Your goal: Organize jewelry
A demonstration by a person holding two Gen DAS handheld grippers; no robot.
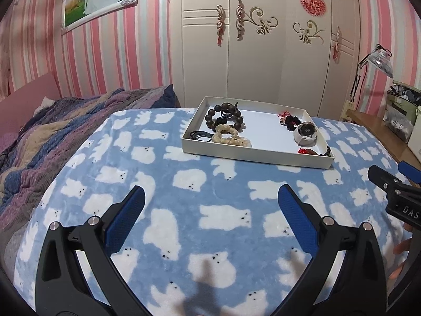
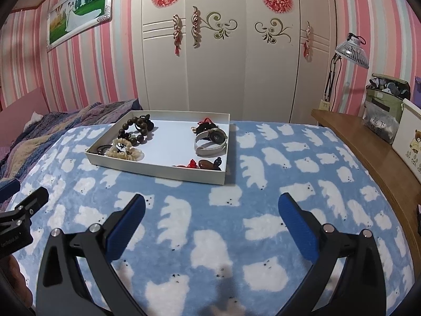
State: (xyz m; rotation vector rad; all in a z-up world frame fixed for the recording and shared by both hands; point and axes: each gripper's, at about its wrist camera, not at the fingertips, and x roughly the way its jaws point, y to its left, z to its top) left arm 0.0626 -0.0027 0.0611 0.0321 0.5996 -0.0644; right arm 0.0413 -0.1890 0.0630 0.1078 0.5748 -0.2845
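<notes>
A shallow white tray (image 1: 257, 155) (image 2: 158, 167) sits on the blue bear-print blanket (image 1: 205, 210) (image 2: 236, 210). Inside lie a dark wooden bead bracelet (image 1: 225, 114) (image 2: 134, 130), a cream bead bracelet (image 1: 229, 137) (image 2: 123, 151), black hair ties (image 1: 200, 135), a white-strap watch (image 1: 305, 133) (image 2: 211, 142), a red-and-black charm (image 1: 288, 119) (image 2: 206, 126) and a red and brown pendant (image 1: 309, 152) (image 2: 202, 163). My left gripper (image 1: 210, 202) is open and empty, well short of the tray. My right gripper (image 2: 211, 208) is open and empty, also short of the tray; it shows in the left wrist view (image 1: 389, 181).
A striped knitted blanket (image 1: 52, 137) (image 2: 52, 121) lies to the left. A wooden ledge (image 2: 368, 158) runs along the right with a bag (image 2: 384, 108) and a box (image 2: 410, 137). A lamp (image 2: 347, 52) and white wardrobe (image 2: 223, 52) stand behind.
</notes>
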